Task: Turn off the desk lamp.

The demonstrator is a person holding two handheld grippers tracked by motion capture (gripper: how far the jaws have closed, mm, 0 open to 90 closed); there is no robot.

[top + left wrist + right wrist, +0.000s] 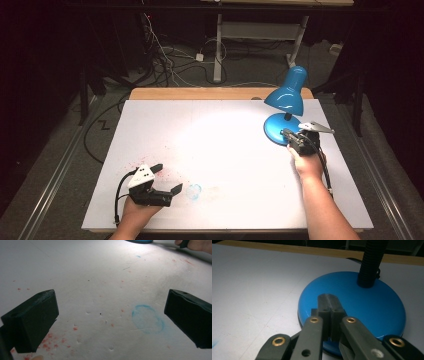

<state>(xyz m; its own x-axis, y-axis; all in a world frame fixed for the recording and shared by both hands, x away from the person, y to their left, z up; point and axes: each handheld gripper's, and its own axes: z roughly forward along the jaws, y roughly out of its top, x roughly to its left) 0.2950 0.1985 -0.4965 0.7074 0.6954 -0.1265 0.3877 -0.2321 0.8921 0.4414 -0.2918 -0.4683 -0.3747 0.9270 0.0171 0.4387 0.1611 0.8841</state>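
While our right gripper (295, 138) rested with its jaws pressed together on top of the blue lamp base (372, 305), our left gripper (162, 182) lay idle near the front left of the white table (220, 140), its jaws spread wide over nothing but a faint blue ring stain (148, 318) and some red specks (51, 343). The desk lamp (286, 100) stood at the far right of the table, its blue shade (287, 92) tipped toward the middle and, we judged from the bright pool on the sheet, already lit. Its black ribbed neck (372, 262) rose from the back of the base, just beyond our closed tips. We took the step in hand to be working a switch on the base, or nudging the lamp by it; we could not tell whether a button lay under the tips. The next move, as we reckoned it, called for a short, straight press downward, with care not to slide on the glossy dome or shove the lamp toward the table's edge.
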